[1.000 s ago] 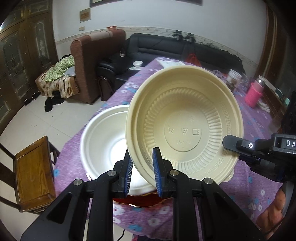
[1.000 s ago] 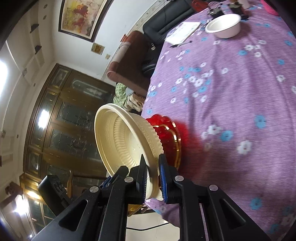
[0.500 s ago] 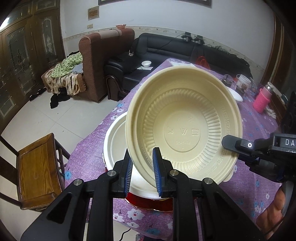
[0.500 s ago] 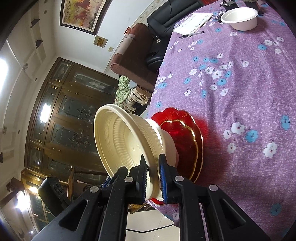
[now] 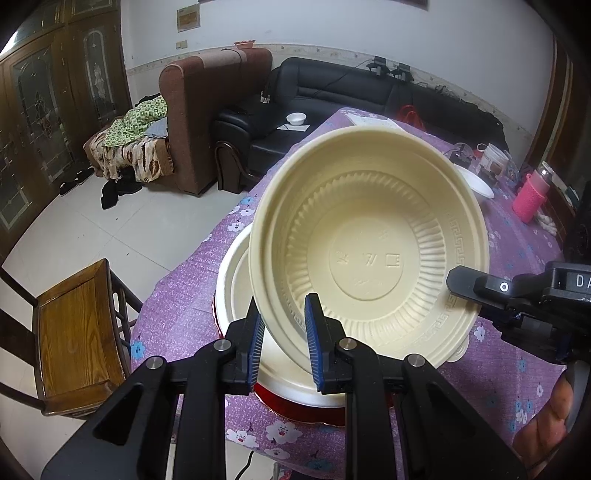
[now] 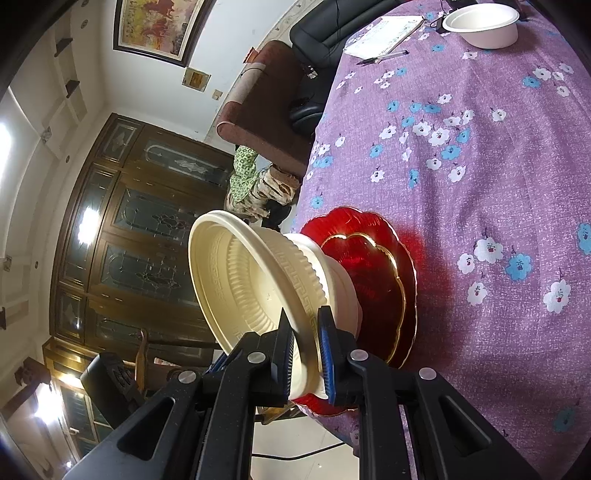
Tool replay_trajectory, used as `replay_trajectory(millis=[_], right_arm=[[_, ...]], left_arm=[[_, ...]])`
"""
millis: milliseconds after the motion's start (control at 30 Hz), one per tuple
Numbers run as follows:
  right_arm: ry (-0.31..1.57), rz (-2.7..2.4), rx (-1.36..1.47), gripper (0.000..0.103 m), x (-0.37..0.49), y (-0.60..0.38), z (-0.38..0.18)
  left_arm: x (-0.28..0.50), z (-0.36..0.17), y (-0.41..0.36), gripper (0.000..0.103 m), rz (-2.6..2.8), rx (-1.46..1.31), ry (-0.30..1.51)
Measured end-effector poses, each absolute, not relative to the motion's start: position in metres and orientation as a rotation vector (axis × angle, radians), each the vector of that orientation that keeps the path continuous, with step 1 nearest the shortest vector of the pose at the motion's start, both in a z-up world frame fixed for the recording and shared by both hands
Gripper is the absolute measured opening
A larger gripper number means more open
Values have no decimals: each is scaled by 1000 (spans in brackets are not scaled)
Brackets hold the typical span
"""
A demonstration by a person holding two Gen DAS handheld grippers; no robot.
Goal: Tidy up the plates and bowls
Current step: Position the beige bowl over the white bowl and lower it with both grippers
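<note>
A cream ribbed bowl (image 5: 369, 254) is held tilted, gripped at its rim by both grippers. My left gripper (image 5: 284, 339) is shut on its near rim. My right gripper (image 6: 306, 350) is shut on the opposite rim; it shows in the left wrist view (image 5: 476, 291) at the right. The cream bowl (image 6: 251, 280) sits in or just over a white bowl (image 5: 236, 280), which stands on red gold-edged plates (image 6: 380, 280) near the table's edge. How deep it sits I cannot tell.
A purple flowered tablecloth (image 6: 480, 155) covers the table. A small white bowl (image 6: 480, 22), a paper pad and a pen (image 6: 384, 55) lie at the far end. A pink bottle (image 5: 532, 195) and jars stand far right. A wooden chair (image 5: 74, 332) stands left of the table.
Both grippers have carried the cream bowl along over the white bowl and red plates, now centred over them and closer. Both grips stay shut.
</note>
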State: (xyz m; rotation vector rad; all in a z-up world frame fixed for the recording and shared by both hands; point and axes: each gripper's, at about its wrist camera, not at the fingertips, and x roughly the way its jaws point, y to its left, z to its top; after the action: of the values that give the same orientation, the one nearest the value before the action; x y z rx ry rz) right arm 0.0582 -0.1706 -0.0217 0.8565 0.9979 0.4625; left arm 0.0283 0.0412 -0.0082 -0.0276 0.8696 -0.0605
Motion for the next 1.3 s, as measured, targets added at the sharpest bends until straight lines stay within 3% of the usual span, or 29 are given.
replay_trajectory(millis=[367, 1300], right_arm=[[1036, 487, 882, 18, 70, -158, -27], [1064, 513, 901, 18, 66, -147, -36]], left_arm=[[49, -7, 63, 19, -103, -55, 977], [32, 2, 64, 19, -85, 6, 936]])
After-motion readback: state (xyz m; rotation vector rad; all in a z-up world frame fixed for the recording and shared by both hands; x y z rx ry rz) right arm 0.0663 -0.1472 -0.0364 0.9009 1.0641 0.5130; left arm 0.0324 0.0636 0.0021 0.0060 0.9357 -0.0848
